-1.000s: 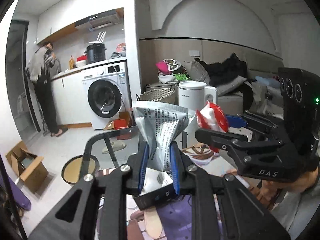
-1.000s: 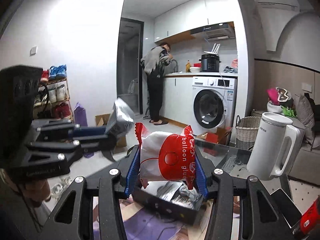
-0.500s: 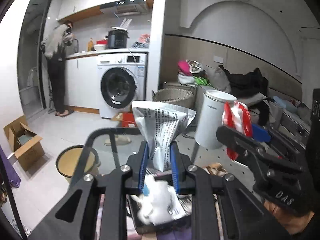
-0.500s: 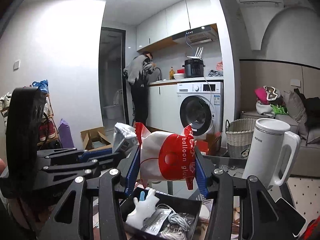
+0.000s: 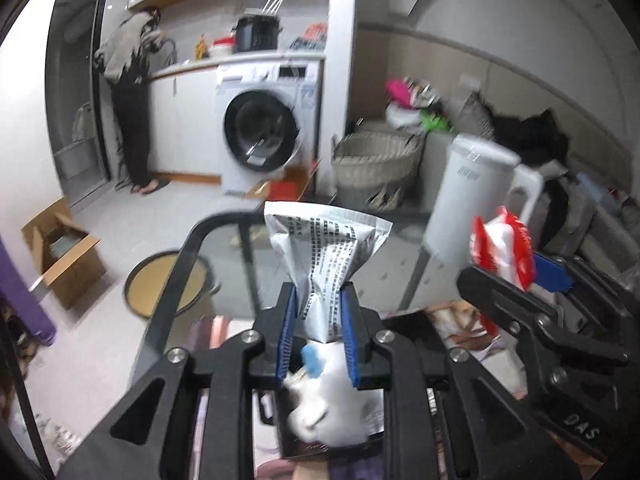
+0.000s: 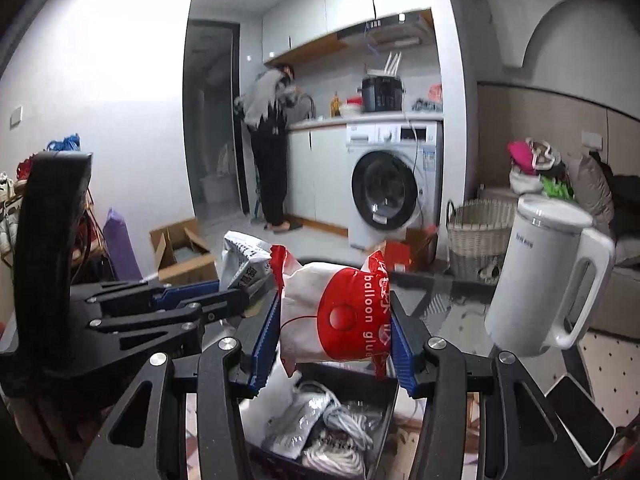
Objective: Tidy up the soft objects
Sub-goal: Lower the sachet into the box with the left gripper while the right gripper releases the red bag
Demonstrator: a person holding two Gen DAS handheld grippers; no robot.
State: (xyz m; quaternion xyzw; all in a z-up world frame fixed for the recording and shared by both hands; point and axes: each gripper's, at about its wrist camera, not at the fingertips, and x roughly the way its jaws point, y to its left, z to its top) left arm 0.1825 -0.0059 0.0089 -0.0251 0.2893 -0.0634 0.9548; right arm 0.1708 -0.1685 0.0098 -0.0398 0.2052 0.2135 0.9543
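Hand-held grippers (image 5: pixel 319 330) (image 6: pixel 334 330) clamping packets (image 5: pixel 326 256) (image 6: pixel 340 316)

Silver pouch (image 5: pixel 326 256) left of balloon glue packet (image 6: pixel 340 312), both above box (image 6: pixel 320 436), kettle (image 6: pixel 548 276) right.

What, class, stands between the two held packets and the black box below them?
Nothing visible. The silver packet in the left gripper and the red-and-white packet in the right gripper hang over the open black box, which already holds a white toy and cords.
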